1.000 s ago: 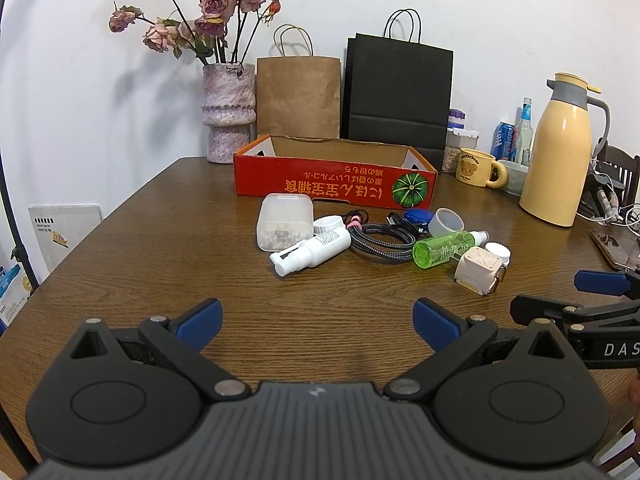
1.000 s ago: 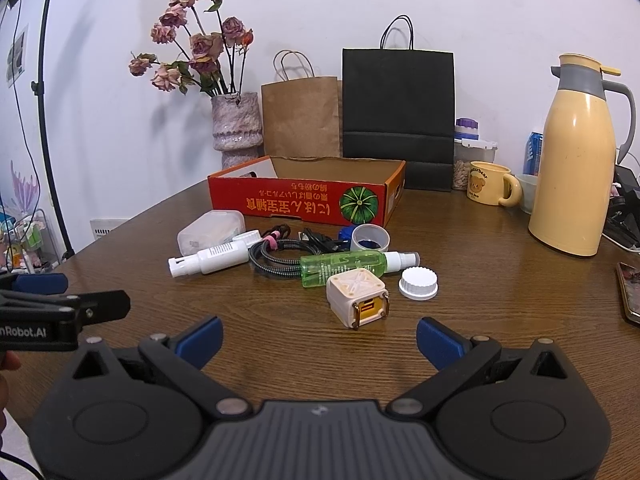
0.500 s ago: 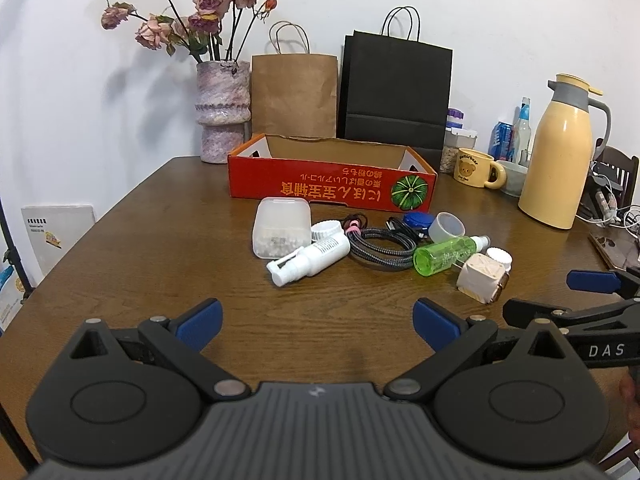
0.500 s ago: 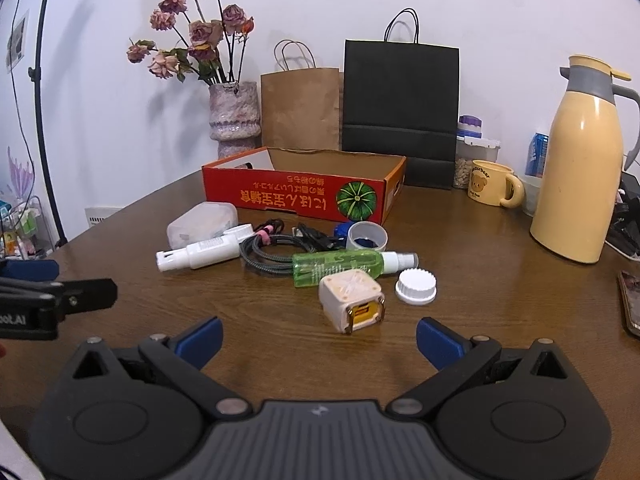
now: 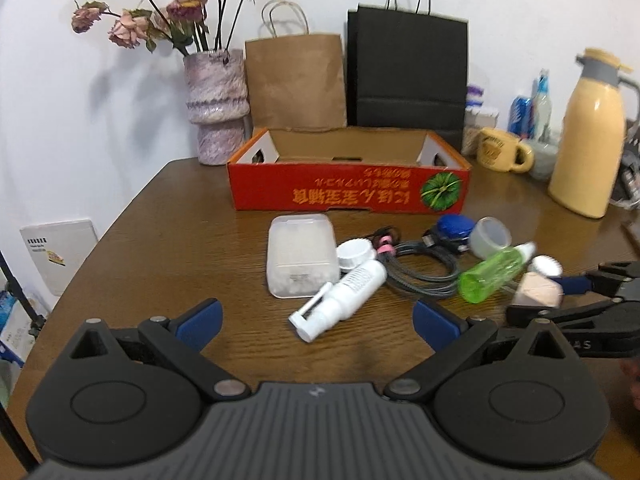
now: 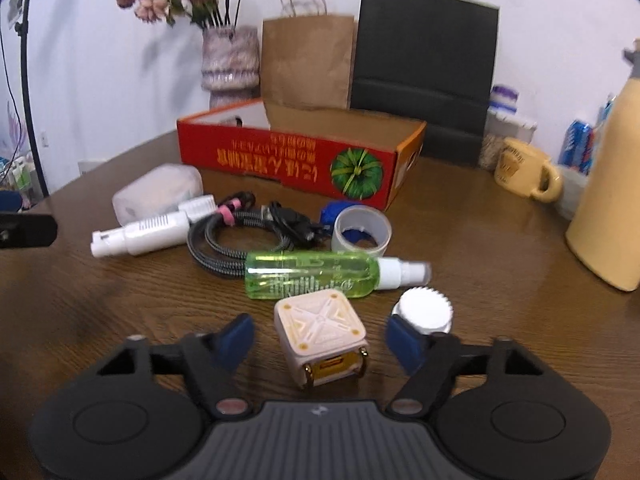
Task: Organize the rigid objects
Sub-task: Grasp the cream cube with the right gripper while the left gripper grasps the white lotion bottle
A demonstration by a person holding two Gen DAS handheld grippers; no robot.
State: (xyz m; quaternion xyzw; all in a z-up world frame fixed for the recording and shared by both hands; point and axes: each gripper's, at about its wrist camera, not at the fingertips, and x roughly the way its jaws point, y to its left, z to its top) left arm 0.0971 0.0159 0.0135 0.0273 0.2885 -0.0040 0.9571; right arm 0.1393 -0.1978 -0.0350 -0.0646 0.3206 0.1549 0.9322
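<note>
While the right hand-held gripper (image 6: 320,340) straddles the small cream cube-shaped gadget (image 6: 322,334), its blue pads (image 6: 236,340) stand a little clear of the cube's sides, so nothing is pinched yet; the jaws have just been closing in, with the cube between them. That cube sits on the brown surface (image 6: 500,248) at the near edge of the clutter, directly ahead of this gripper and low between its fingers, tilted so one corner points toward the camera. Just beyond it lies the green spray bottle (image 6: 316,274), its long axis running crosswise to the fingers, and a white ridged cap (image 6: 424,312) sits just beside the right-hand pad. The left hand-held gripper (image 5: 316,320) is spread wide with nothing between its fingers, facing the white spray bottle (image 5: 344,300), well apart from the cube. So the right one is clearly nearer. The red cardboard tray (image 6: 288,156) waits farther back, behind the pile.
</note>
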